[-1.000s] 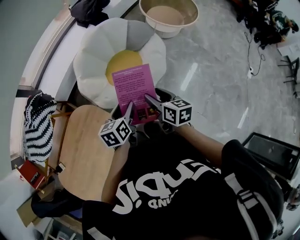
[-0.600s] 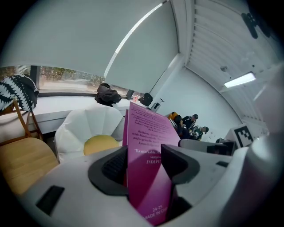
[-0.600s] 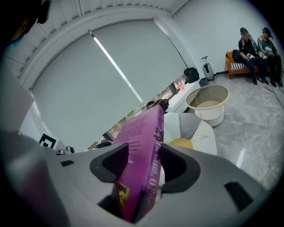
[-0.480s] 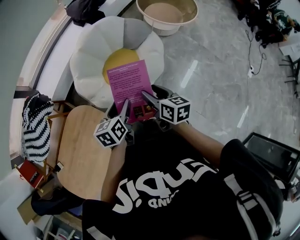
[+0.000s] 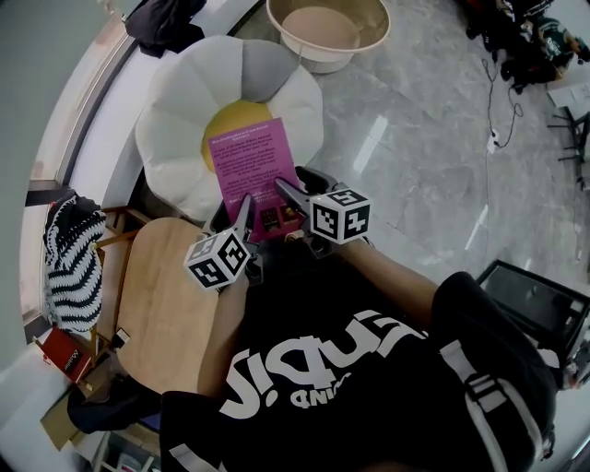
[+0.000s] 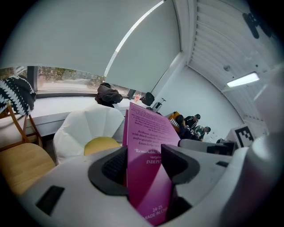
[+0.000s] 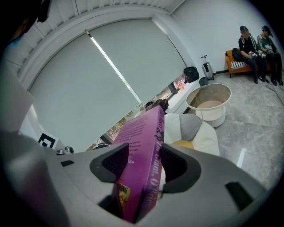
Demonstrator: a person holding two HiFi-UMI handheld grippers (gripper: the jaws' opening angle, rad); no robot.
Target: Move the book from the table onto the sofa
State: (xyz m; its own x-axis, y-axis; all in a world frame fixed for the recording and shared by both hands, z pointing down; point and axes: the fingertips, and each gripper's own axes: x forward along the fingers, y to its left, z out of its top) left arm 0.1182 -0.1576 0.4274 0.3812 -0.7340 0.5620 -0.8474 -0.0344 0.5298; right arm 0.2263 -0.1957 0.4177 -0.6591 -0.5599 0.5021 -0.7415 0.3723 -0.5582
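Now you've carried the book (image 5: 247,164) a little further from the worktop (image 5: 157,295); it hangs over the yellow centre of the flower-shaped sofa (image 5: 175,120), so I judge only lowering remains. Your left tool (image 5: 245,210) and right tool (image 5: 288,195) both clamp its near edge. The basin (image 5: 327,28) beyond and the striped cloth (image 5: 69,267) sit outside your path.

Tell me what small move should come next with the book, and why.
Probably ease the book down onto the yellow centre of the flower-shaped sofa, without opening yet. The left gripper and right gripper are both shut on its near end, and the head view shows it held over the sofa, apparently not resting on it.
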